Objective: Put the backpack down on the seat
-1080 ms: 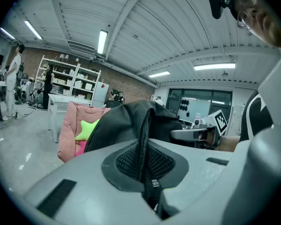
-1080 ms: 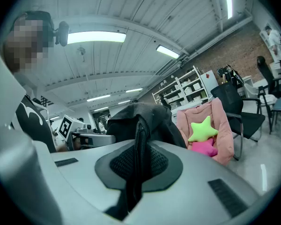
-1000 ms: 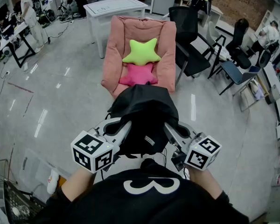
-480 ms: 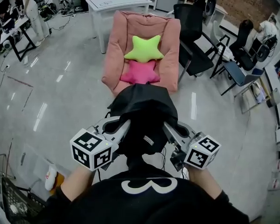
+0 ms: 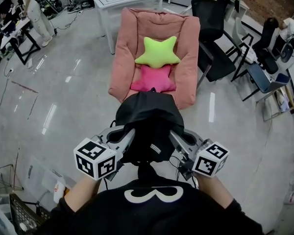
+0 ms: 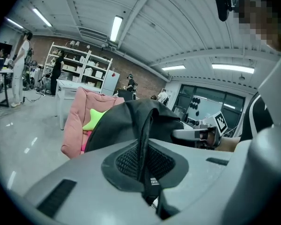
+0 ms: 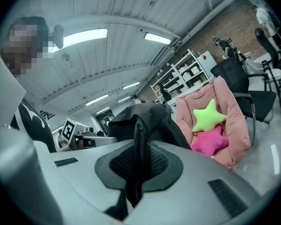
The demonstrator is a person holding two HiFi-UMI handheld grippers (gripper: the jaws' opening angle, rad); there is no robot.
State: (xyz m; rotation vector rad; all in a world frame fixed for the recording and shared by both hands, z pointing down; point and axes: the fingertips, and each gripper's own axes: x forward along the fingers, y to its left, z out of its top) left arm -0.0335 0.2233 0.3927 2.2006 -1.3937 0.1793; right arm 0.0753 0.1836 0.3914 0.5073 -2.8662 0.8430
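The seat (image 5: 130, 43) is nearer now; left gripper (image 5: 129, 134) and right gripper (image 5: 173, 134) still pinch the backpack (image 5: 149, 119) by its straps, so set-down approaches.

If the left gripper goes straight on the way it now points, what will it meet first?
The left gripper is shut on a strap of the backpack, so the backpack lies directly ahead. Beyond it, probably the front edge of the seat; depth is unclear.
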